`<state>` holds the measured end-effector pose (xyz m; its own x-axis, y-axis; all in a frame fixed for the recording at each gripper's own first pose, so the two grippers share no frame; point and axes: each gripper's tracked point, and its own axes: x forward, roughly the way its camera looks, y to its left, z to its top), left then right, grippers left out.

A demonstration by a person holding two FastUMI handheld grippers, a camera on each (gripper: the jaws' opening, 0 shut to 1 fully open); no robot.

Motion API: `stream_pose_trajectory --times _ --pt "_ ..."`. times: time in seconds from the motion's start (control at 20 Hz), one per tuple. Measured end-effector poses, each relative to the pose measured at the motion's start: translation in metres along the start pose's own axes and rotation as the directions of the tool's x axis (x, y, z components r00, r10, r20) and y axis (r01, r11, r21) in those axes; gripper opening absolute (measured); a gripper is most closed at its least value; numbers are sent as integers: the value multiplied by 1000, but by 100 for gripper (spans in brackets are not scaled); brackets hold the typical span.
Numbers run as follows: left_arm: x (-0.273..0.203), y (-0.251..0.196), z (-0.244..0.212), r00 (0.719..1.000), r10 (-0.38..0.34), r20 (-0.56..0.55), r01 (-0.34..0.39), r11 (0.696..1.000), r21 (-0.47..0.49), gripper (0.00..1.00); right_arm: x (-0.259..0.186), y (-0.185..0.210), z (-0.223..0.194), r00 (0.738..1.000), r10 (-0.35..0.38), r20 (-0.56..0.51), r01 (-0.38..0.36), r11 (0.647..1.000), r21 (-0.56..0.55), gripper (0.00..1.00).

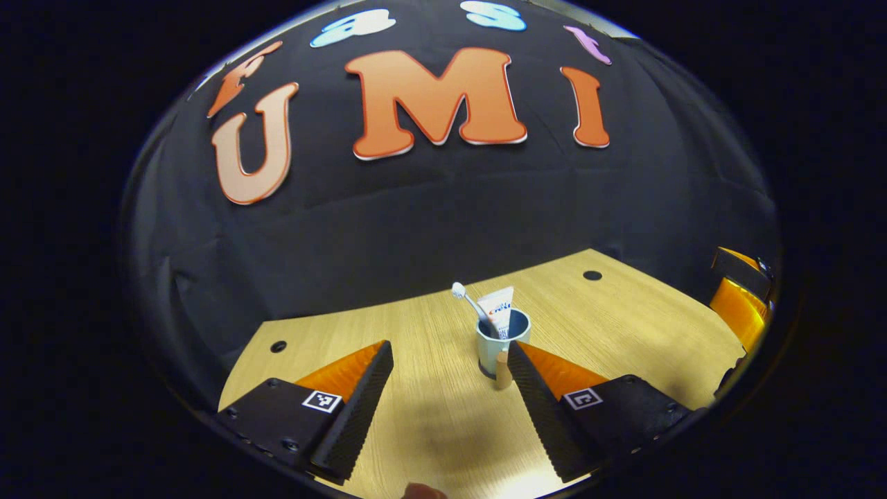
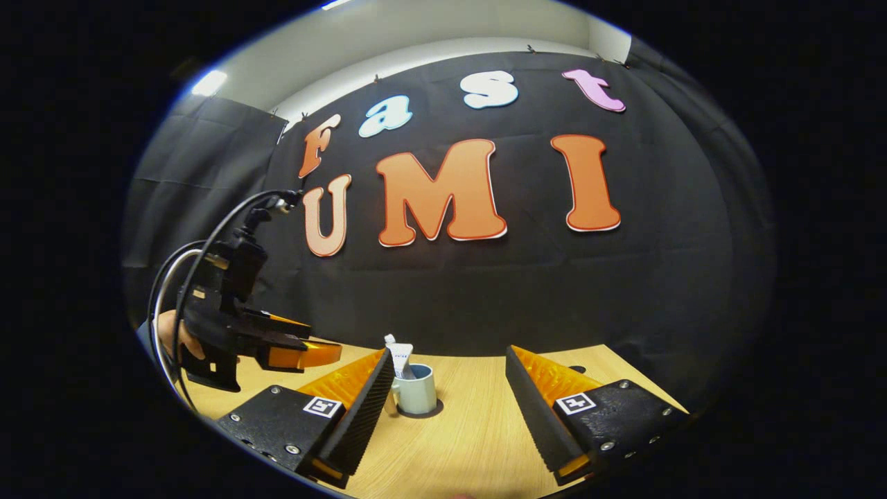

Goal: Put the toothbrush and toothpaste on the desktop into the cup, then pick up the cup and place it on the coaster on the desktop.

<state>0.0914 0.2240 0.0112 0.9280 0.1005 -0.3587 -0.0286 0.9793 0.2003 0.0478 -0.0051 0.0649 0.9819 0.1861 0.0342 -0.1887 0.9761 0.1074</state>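
Brush point(image 1: 463, 295) and paste point(image 1: 499, 310) stand in the cup point(image 1: 500, 346) on its coaster point(image 2: 418, 412) (apparently done); both grippers point(image 1: 447, 409) point(image 2: 443, 416) gape, needing only withdrawal.

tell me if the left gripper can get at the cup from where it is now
Probably yes. The left gripper is open, and the cup, holding the toothbrush and toothpaste, stands just ahead by its right-hand finger, with bare desktop between.

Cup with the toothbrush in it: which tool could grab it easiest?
Left, probably. The cup looks nearer in the left gripper view, just ahead of the open left tool, its handle facing it. The right tool is open too, but the cup sits farther off.
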Motion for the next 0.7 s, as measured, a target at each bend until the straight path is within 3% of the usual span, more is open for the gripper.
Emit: stream_pose_trajectory --times 0.2,0.35,0.5,0.7 --pt "-43 19 15 983 83 165 -79 996 -29 100 1 29 14 999 31 39 -29 998 -53 96" --pt "-74 45 16 953 159 260 -144 987 -75 99 4 44 12 998 48 44 -45 997 -63 97" --pt "-95 50 24 906 187 380 -157 982 -110 99 9 51 11 998 41 51 -36 995 -94 96" --pt "-100 43 20 891 186 415 -149 981 -120 100 12 58 5 998 50 39 -47 994 -94 96"
